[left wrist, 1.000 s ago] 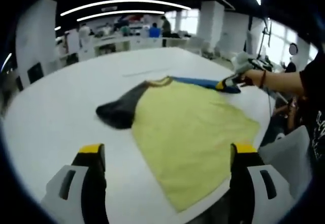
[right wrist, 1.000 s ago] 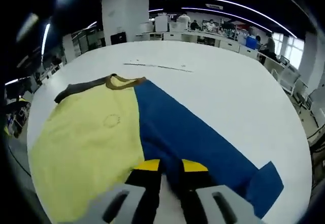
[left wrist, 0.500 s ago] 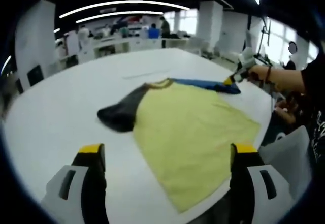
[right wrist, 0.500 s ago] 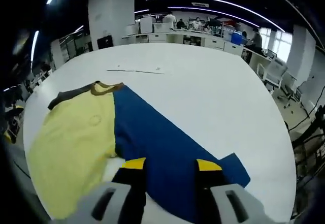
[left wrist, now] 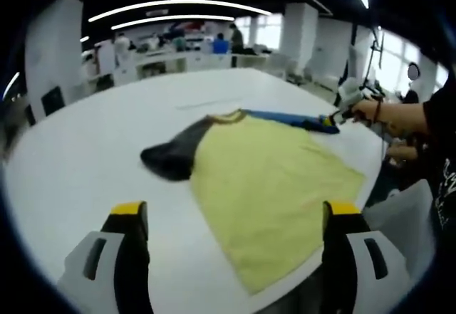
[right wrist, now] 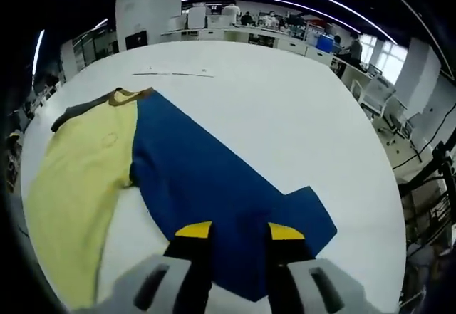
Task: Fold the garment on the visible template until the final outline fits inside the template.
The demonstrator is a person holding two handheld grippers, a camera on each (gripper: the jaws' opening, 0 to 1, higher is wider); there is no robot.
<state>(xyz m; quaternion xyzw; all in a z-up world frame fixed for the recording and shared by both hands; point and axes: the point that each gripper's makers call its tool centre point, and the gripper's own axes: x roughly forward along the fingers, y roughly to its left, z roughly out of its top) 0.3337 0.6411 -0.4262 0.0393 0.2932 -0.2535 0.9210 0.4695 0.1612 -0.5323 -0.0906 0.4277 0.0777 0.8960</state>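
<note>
**Garment spread on the white table, right gripper at its blue edge**

The garment (left wrist: 263, 171) lies flat on the white table (left wrist: 85, 157): yellow panel, dark grey sleeve (left wrist: 171, 159), blue part (right wrist: 206, 186) beside the yellow. The left gripper (left wrist: 231, 218) hangs released, jaws wide apart, grasping nothing. The right gripper (right wrist: 229, 230) has its jaws over the blue edge; I cannot tell whether they pinch it.

The white table (right wrist: 285, 114) lies bare beyond and to both sides of the yellow-and-blue shirt (left wrist: 271, 179), leaving open passage there. Only a thin pale strip (right wrist: 174, 72) lies flat past the collar. Desks and chairs stand off the table's edges.
</note>
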